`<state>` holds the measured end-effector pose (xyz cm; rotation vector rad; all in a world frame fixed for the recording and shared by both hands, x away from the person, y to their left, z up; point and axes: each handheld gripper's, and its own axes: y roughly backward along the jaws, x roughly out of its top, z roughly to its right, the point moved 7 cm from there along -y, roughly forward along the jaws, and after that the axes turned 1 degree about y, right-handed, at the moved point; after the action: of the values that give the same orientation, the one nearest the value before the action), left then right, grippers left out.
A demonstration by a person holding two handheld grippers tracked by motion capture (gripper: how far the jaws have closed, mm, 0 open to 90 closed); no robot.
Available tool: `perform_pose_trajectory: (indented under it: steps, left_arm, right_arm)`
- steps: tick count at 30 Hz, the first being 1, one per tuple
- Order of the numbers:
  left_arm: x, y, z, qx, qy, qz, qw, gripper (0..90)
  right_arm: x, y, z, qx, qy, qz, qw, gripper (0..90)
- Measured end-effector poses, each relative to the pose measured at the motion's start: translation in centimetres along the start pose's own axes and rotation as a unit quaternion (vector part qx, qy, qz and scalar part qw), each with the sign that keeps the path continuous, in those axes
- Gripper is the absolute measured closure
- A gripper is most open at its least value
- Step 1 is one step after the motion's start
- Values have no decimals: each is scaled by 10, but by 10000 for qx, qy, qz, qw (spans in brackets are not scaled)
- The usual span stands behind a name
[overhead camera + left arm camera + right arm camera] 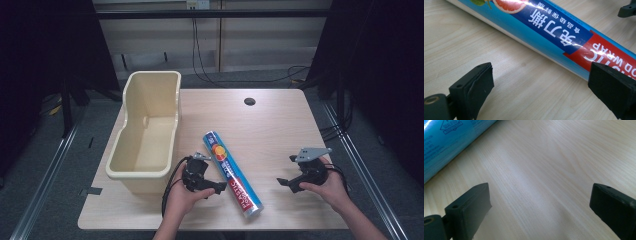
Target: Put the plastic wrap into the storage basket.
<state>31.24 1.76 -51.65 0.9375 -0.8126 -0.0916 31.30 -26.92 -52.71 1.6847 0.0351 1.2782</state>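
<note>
Between the spread fingers [477, 86] of the left gripper [216, 187], bare tabletop [280, 125] is seen; nothing is held. The plastic wrap roll [233, 172] lies ungrasped just beside it, the right gripper [286, 183] likewise wide, the cream bin [145, 132] unfilled.

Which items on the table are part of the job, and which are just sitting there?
In play:
- plastic wrap roll, lying flat on the table, close in front of the left gripper
- left gripper, jaws open, pointed at the roll
- right gripper, jaws open, apart from the roll

Just there:
- cream plastic bin, left of the roll, looks empty
- table with a cable hole
</note>
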Motion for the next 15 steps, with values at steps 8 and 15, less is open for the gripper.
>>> perform_pose_trajectory:
  steps: [8, 15]
  left_arm:
    - [14, -4, 1, 126, 346, -174, 9992, 29]
    - [30, -12, 4, 216, 799, -348, 9960, 14]
  right_arm:
    - [2, 1, 4, -54, -36, 87, 9999, 31]
    - [1, -1, 3, 43, 34, 102, 9999, 34]
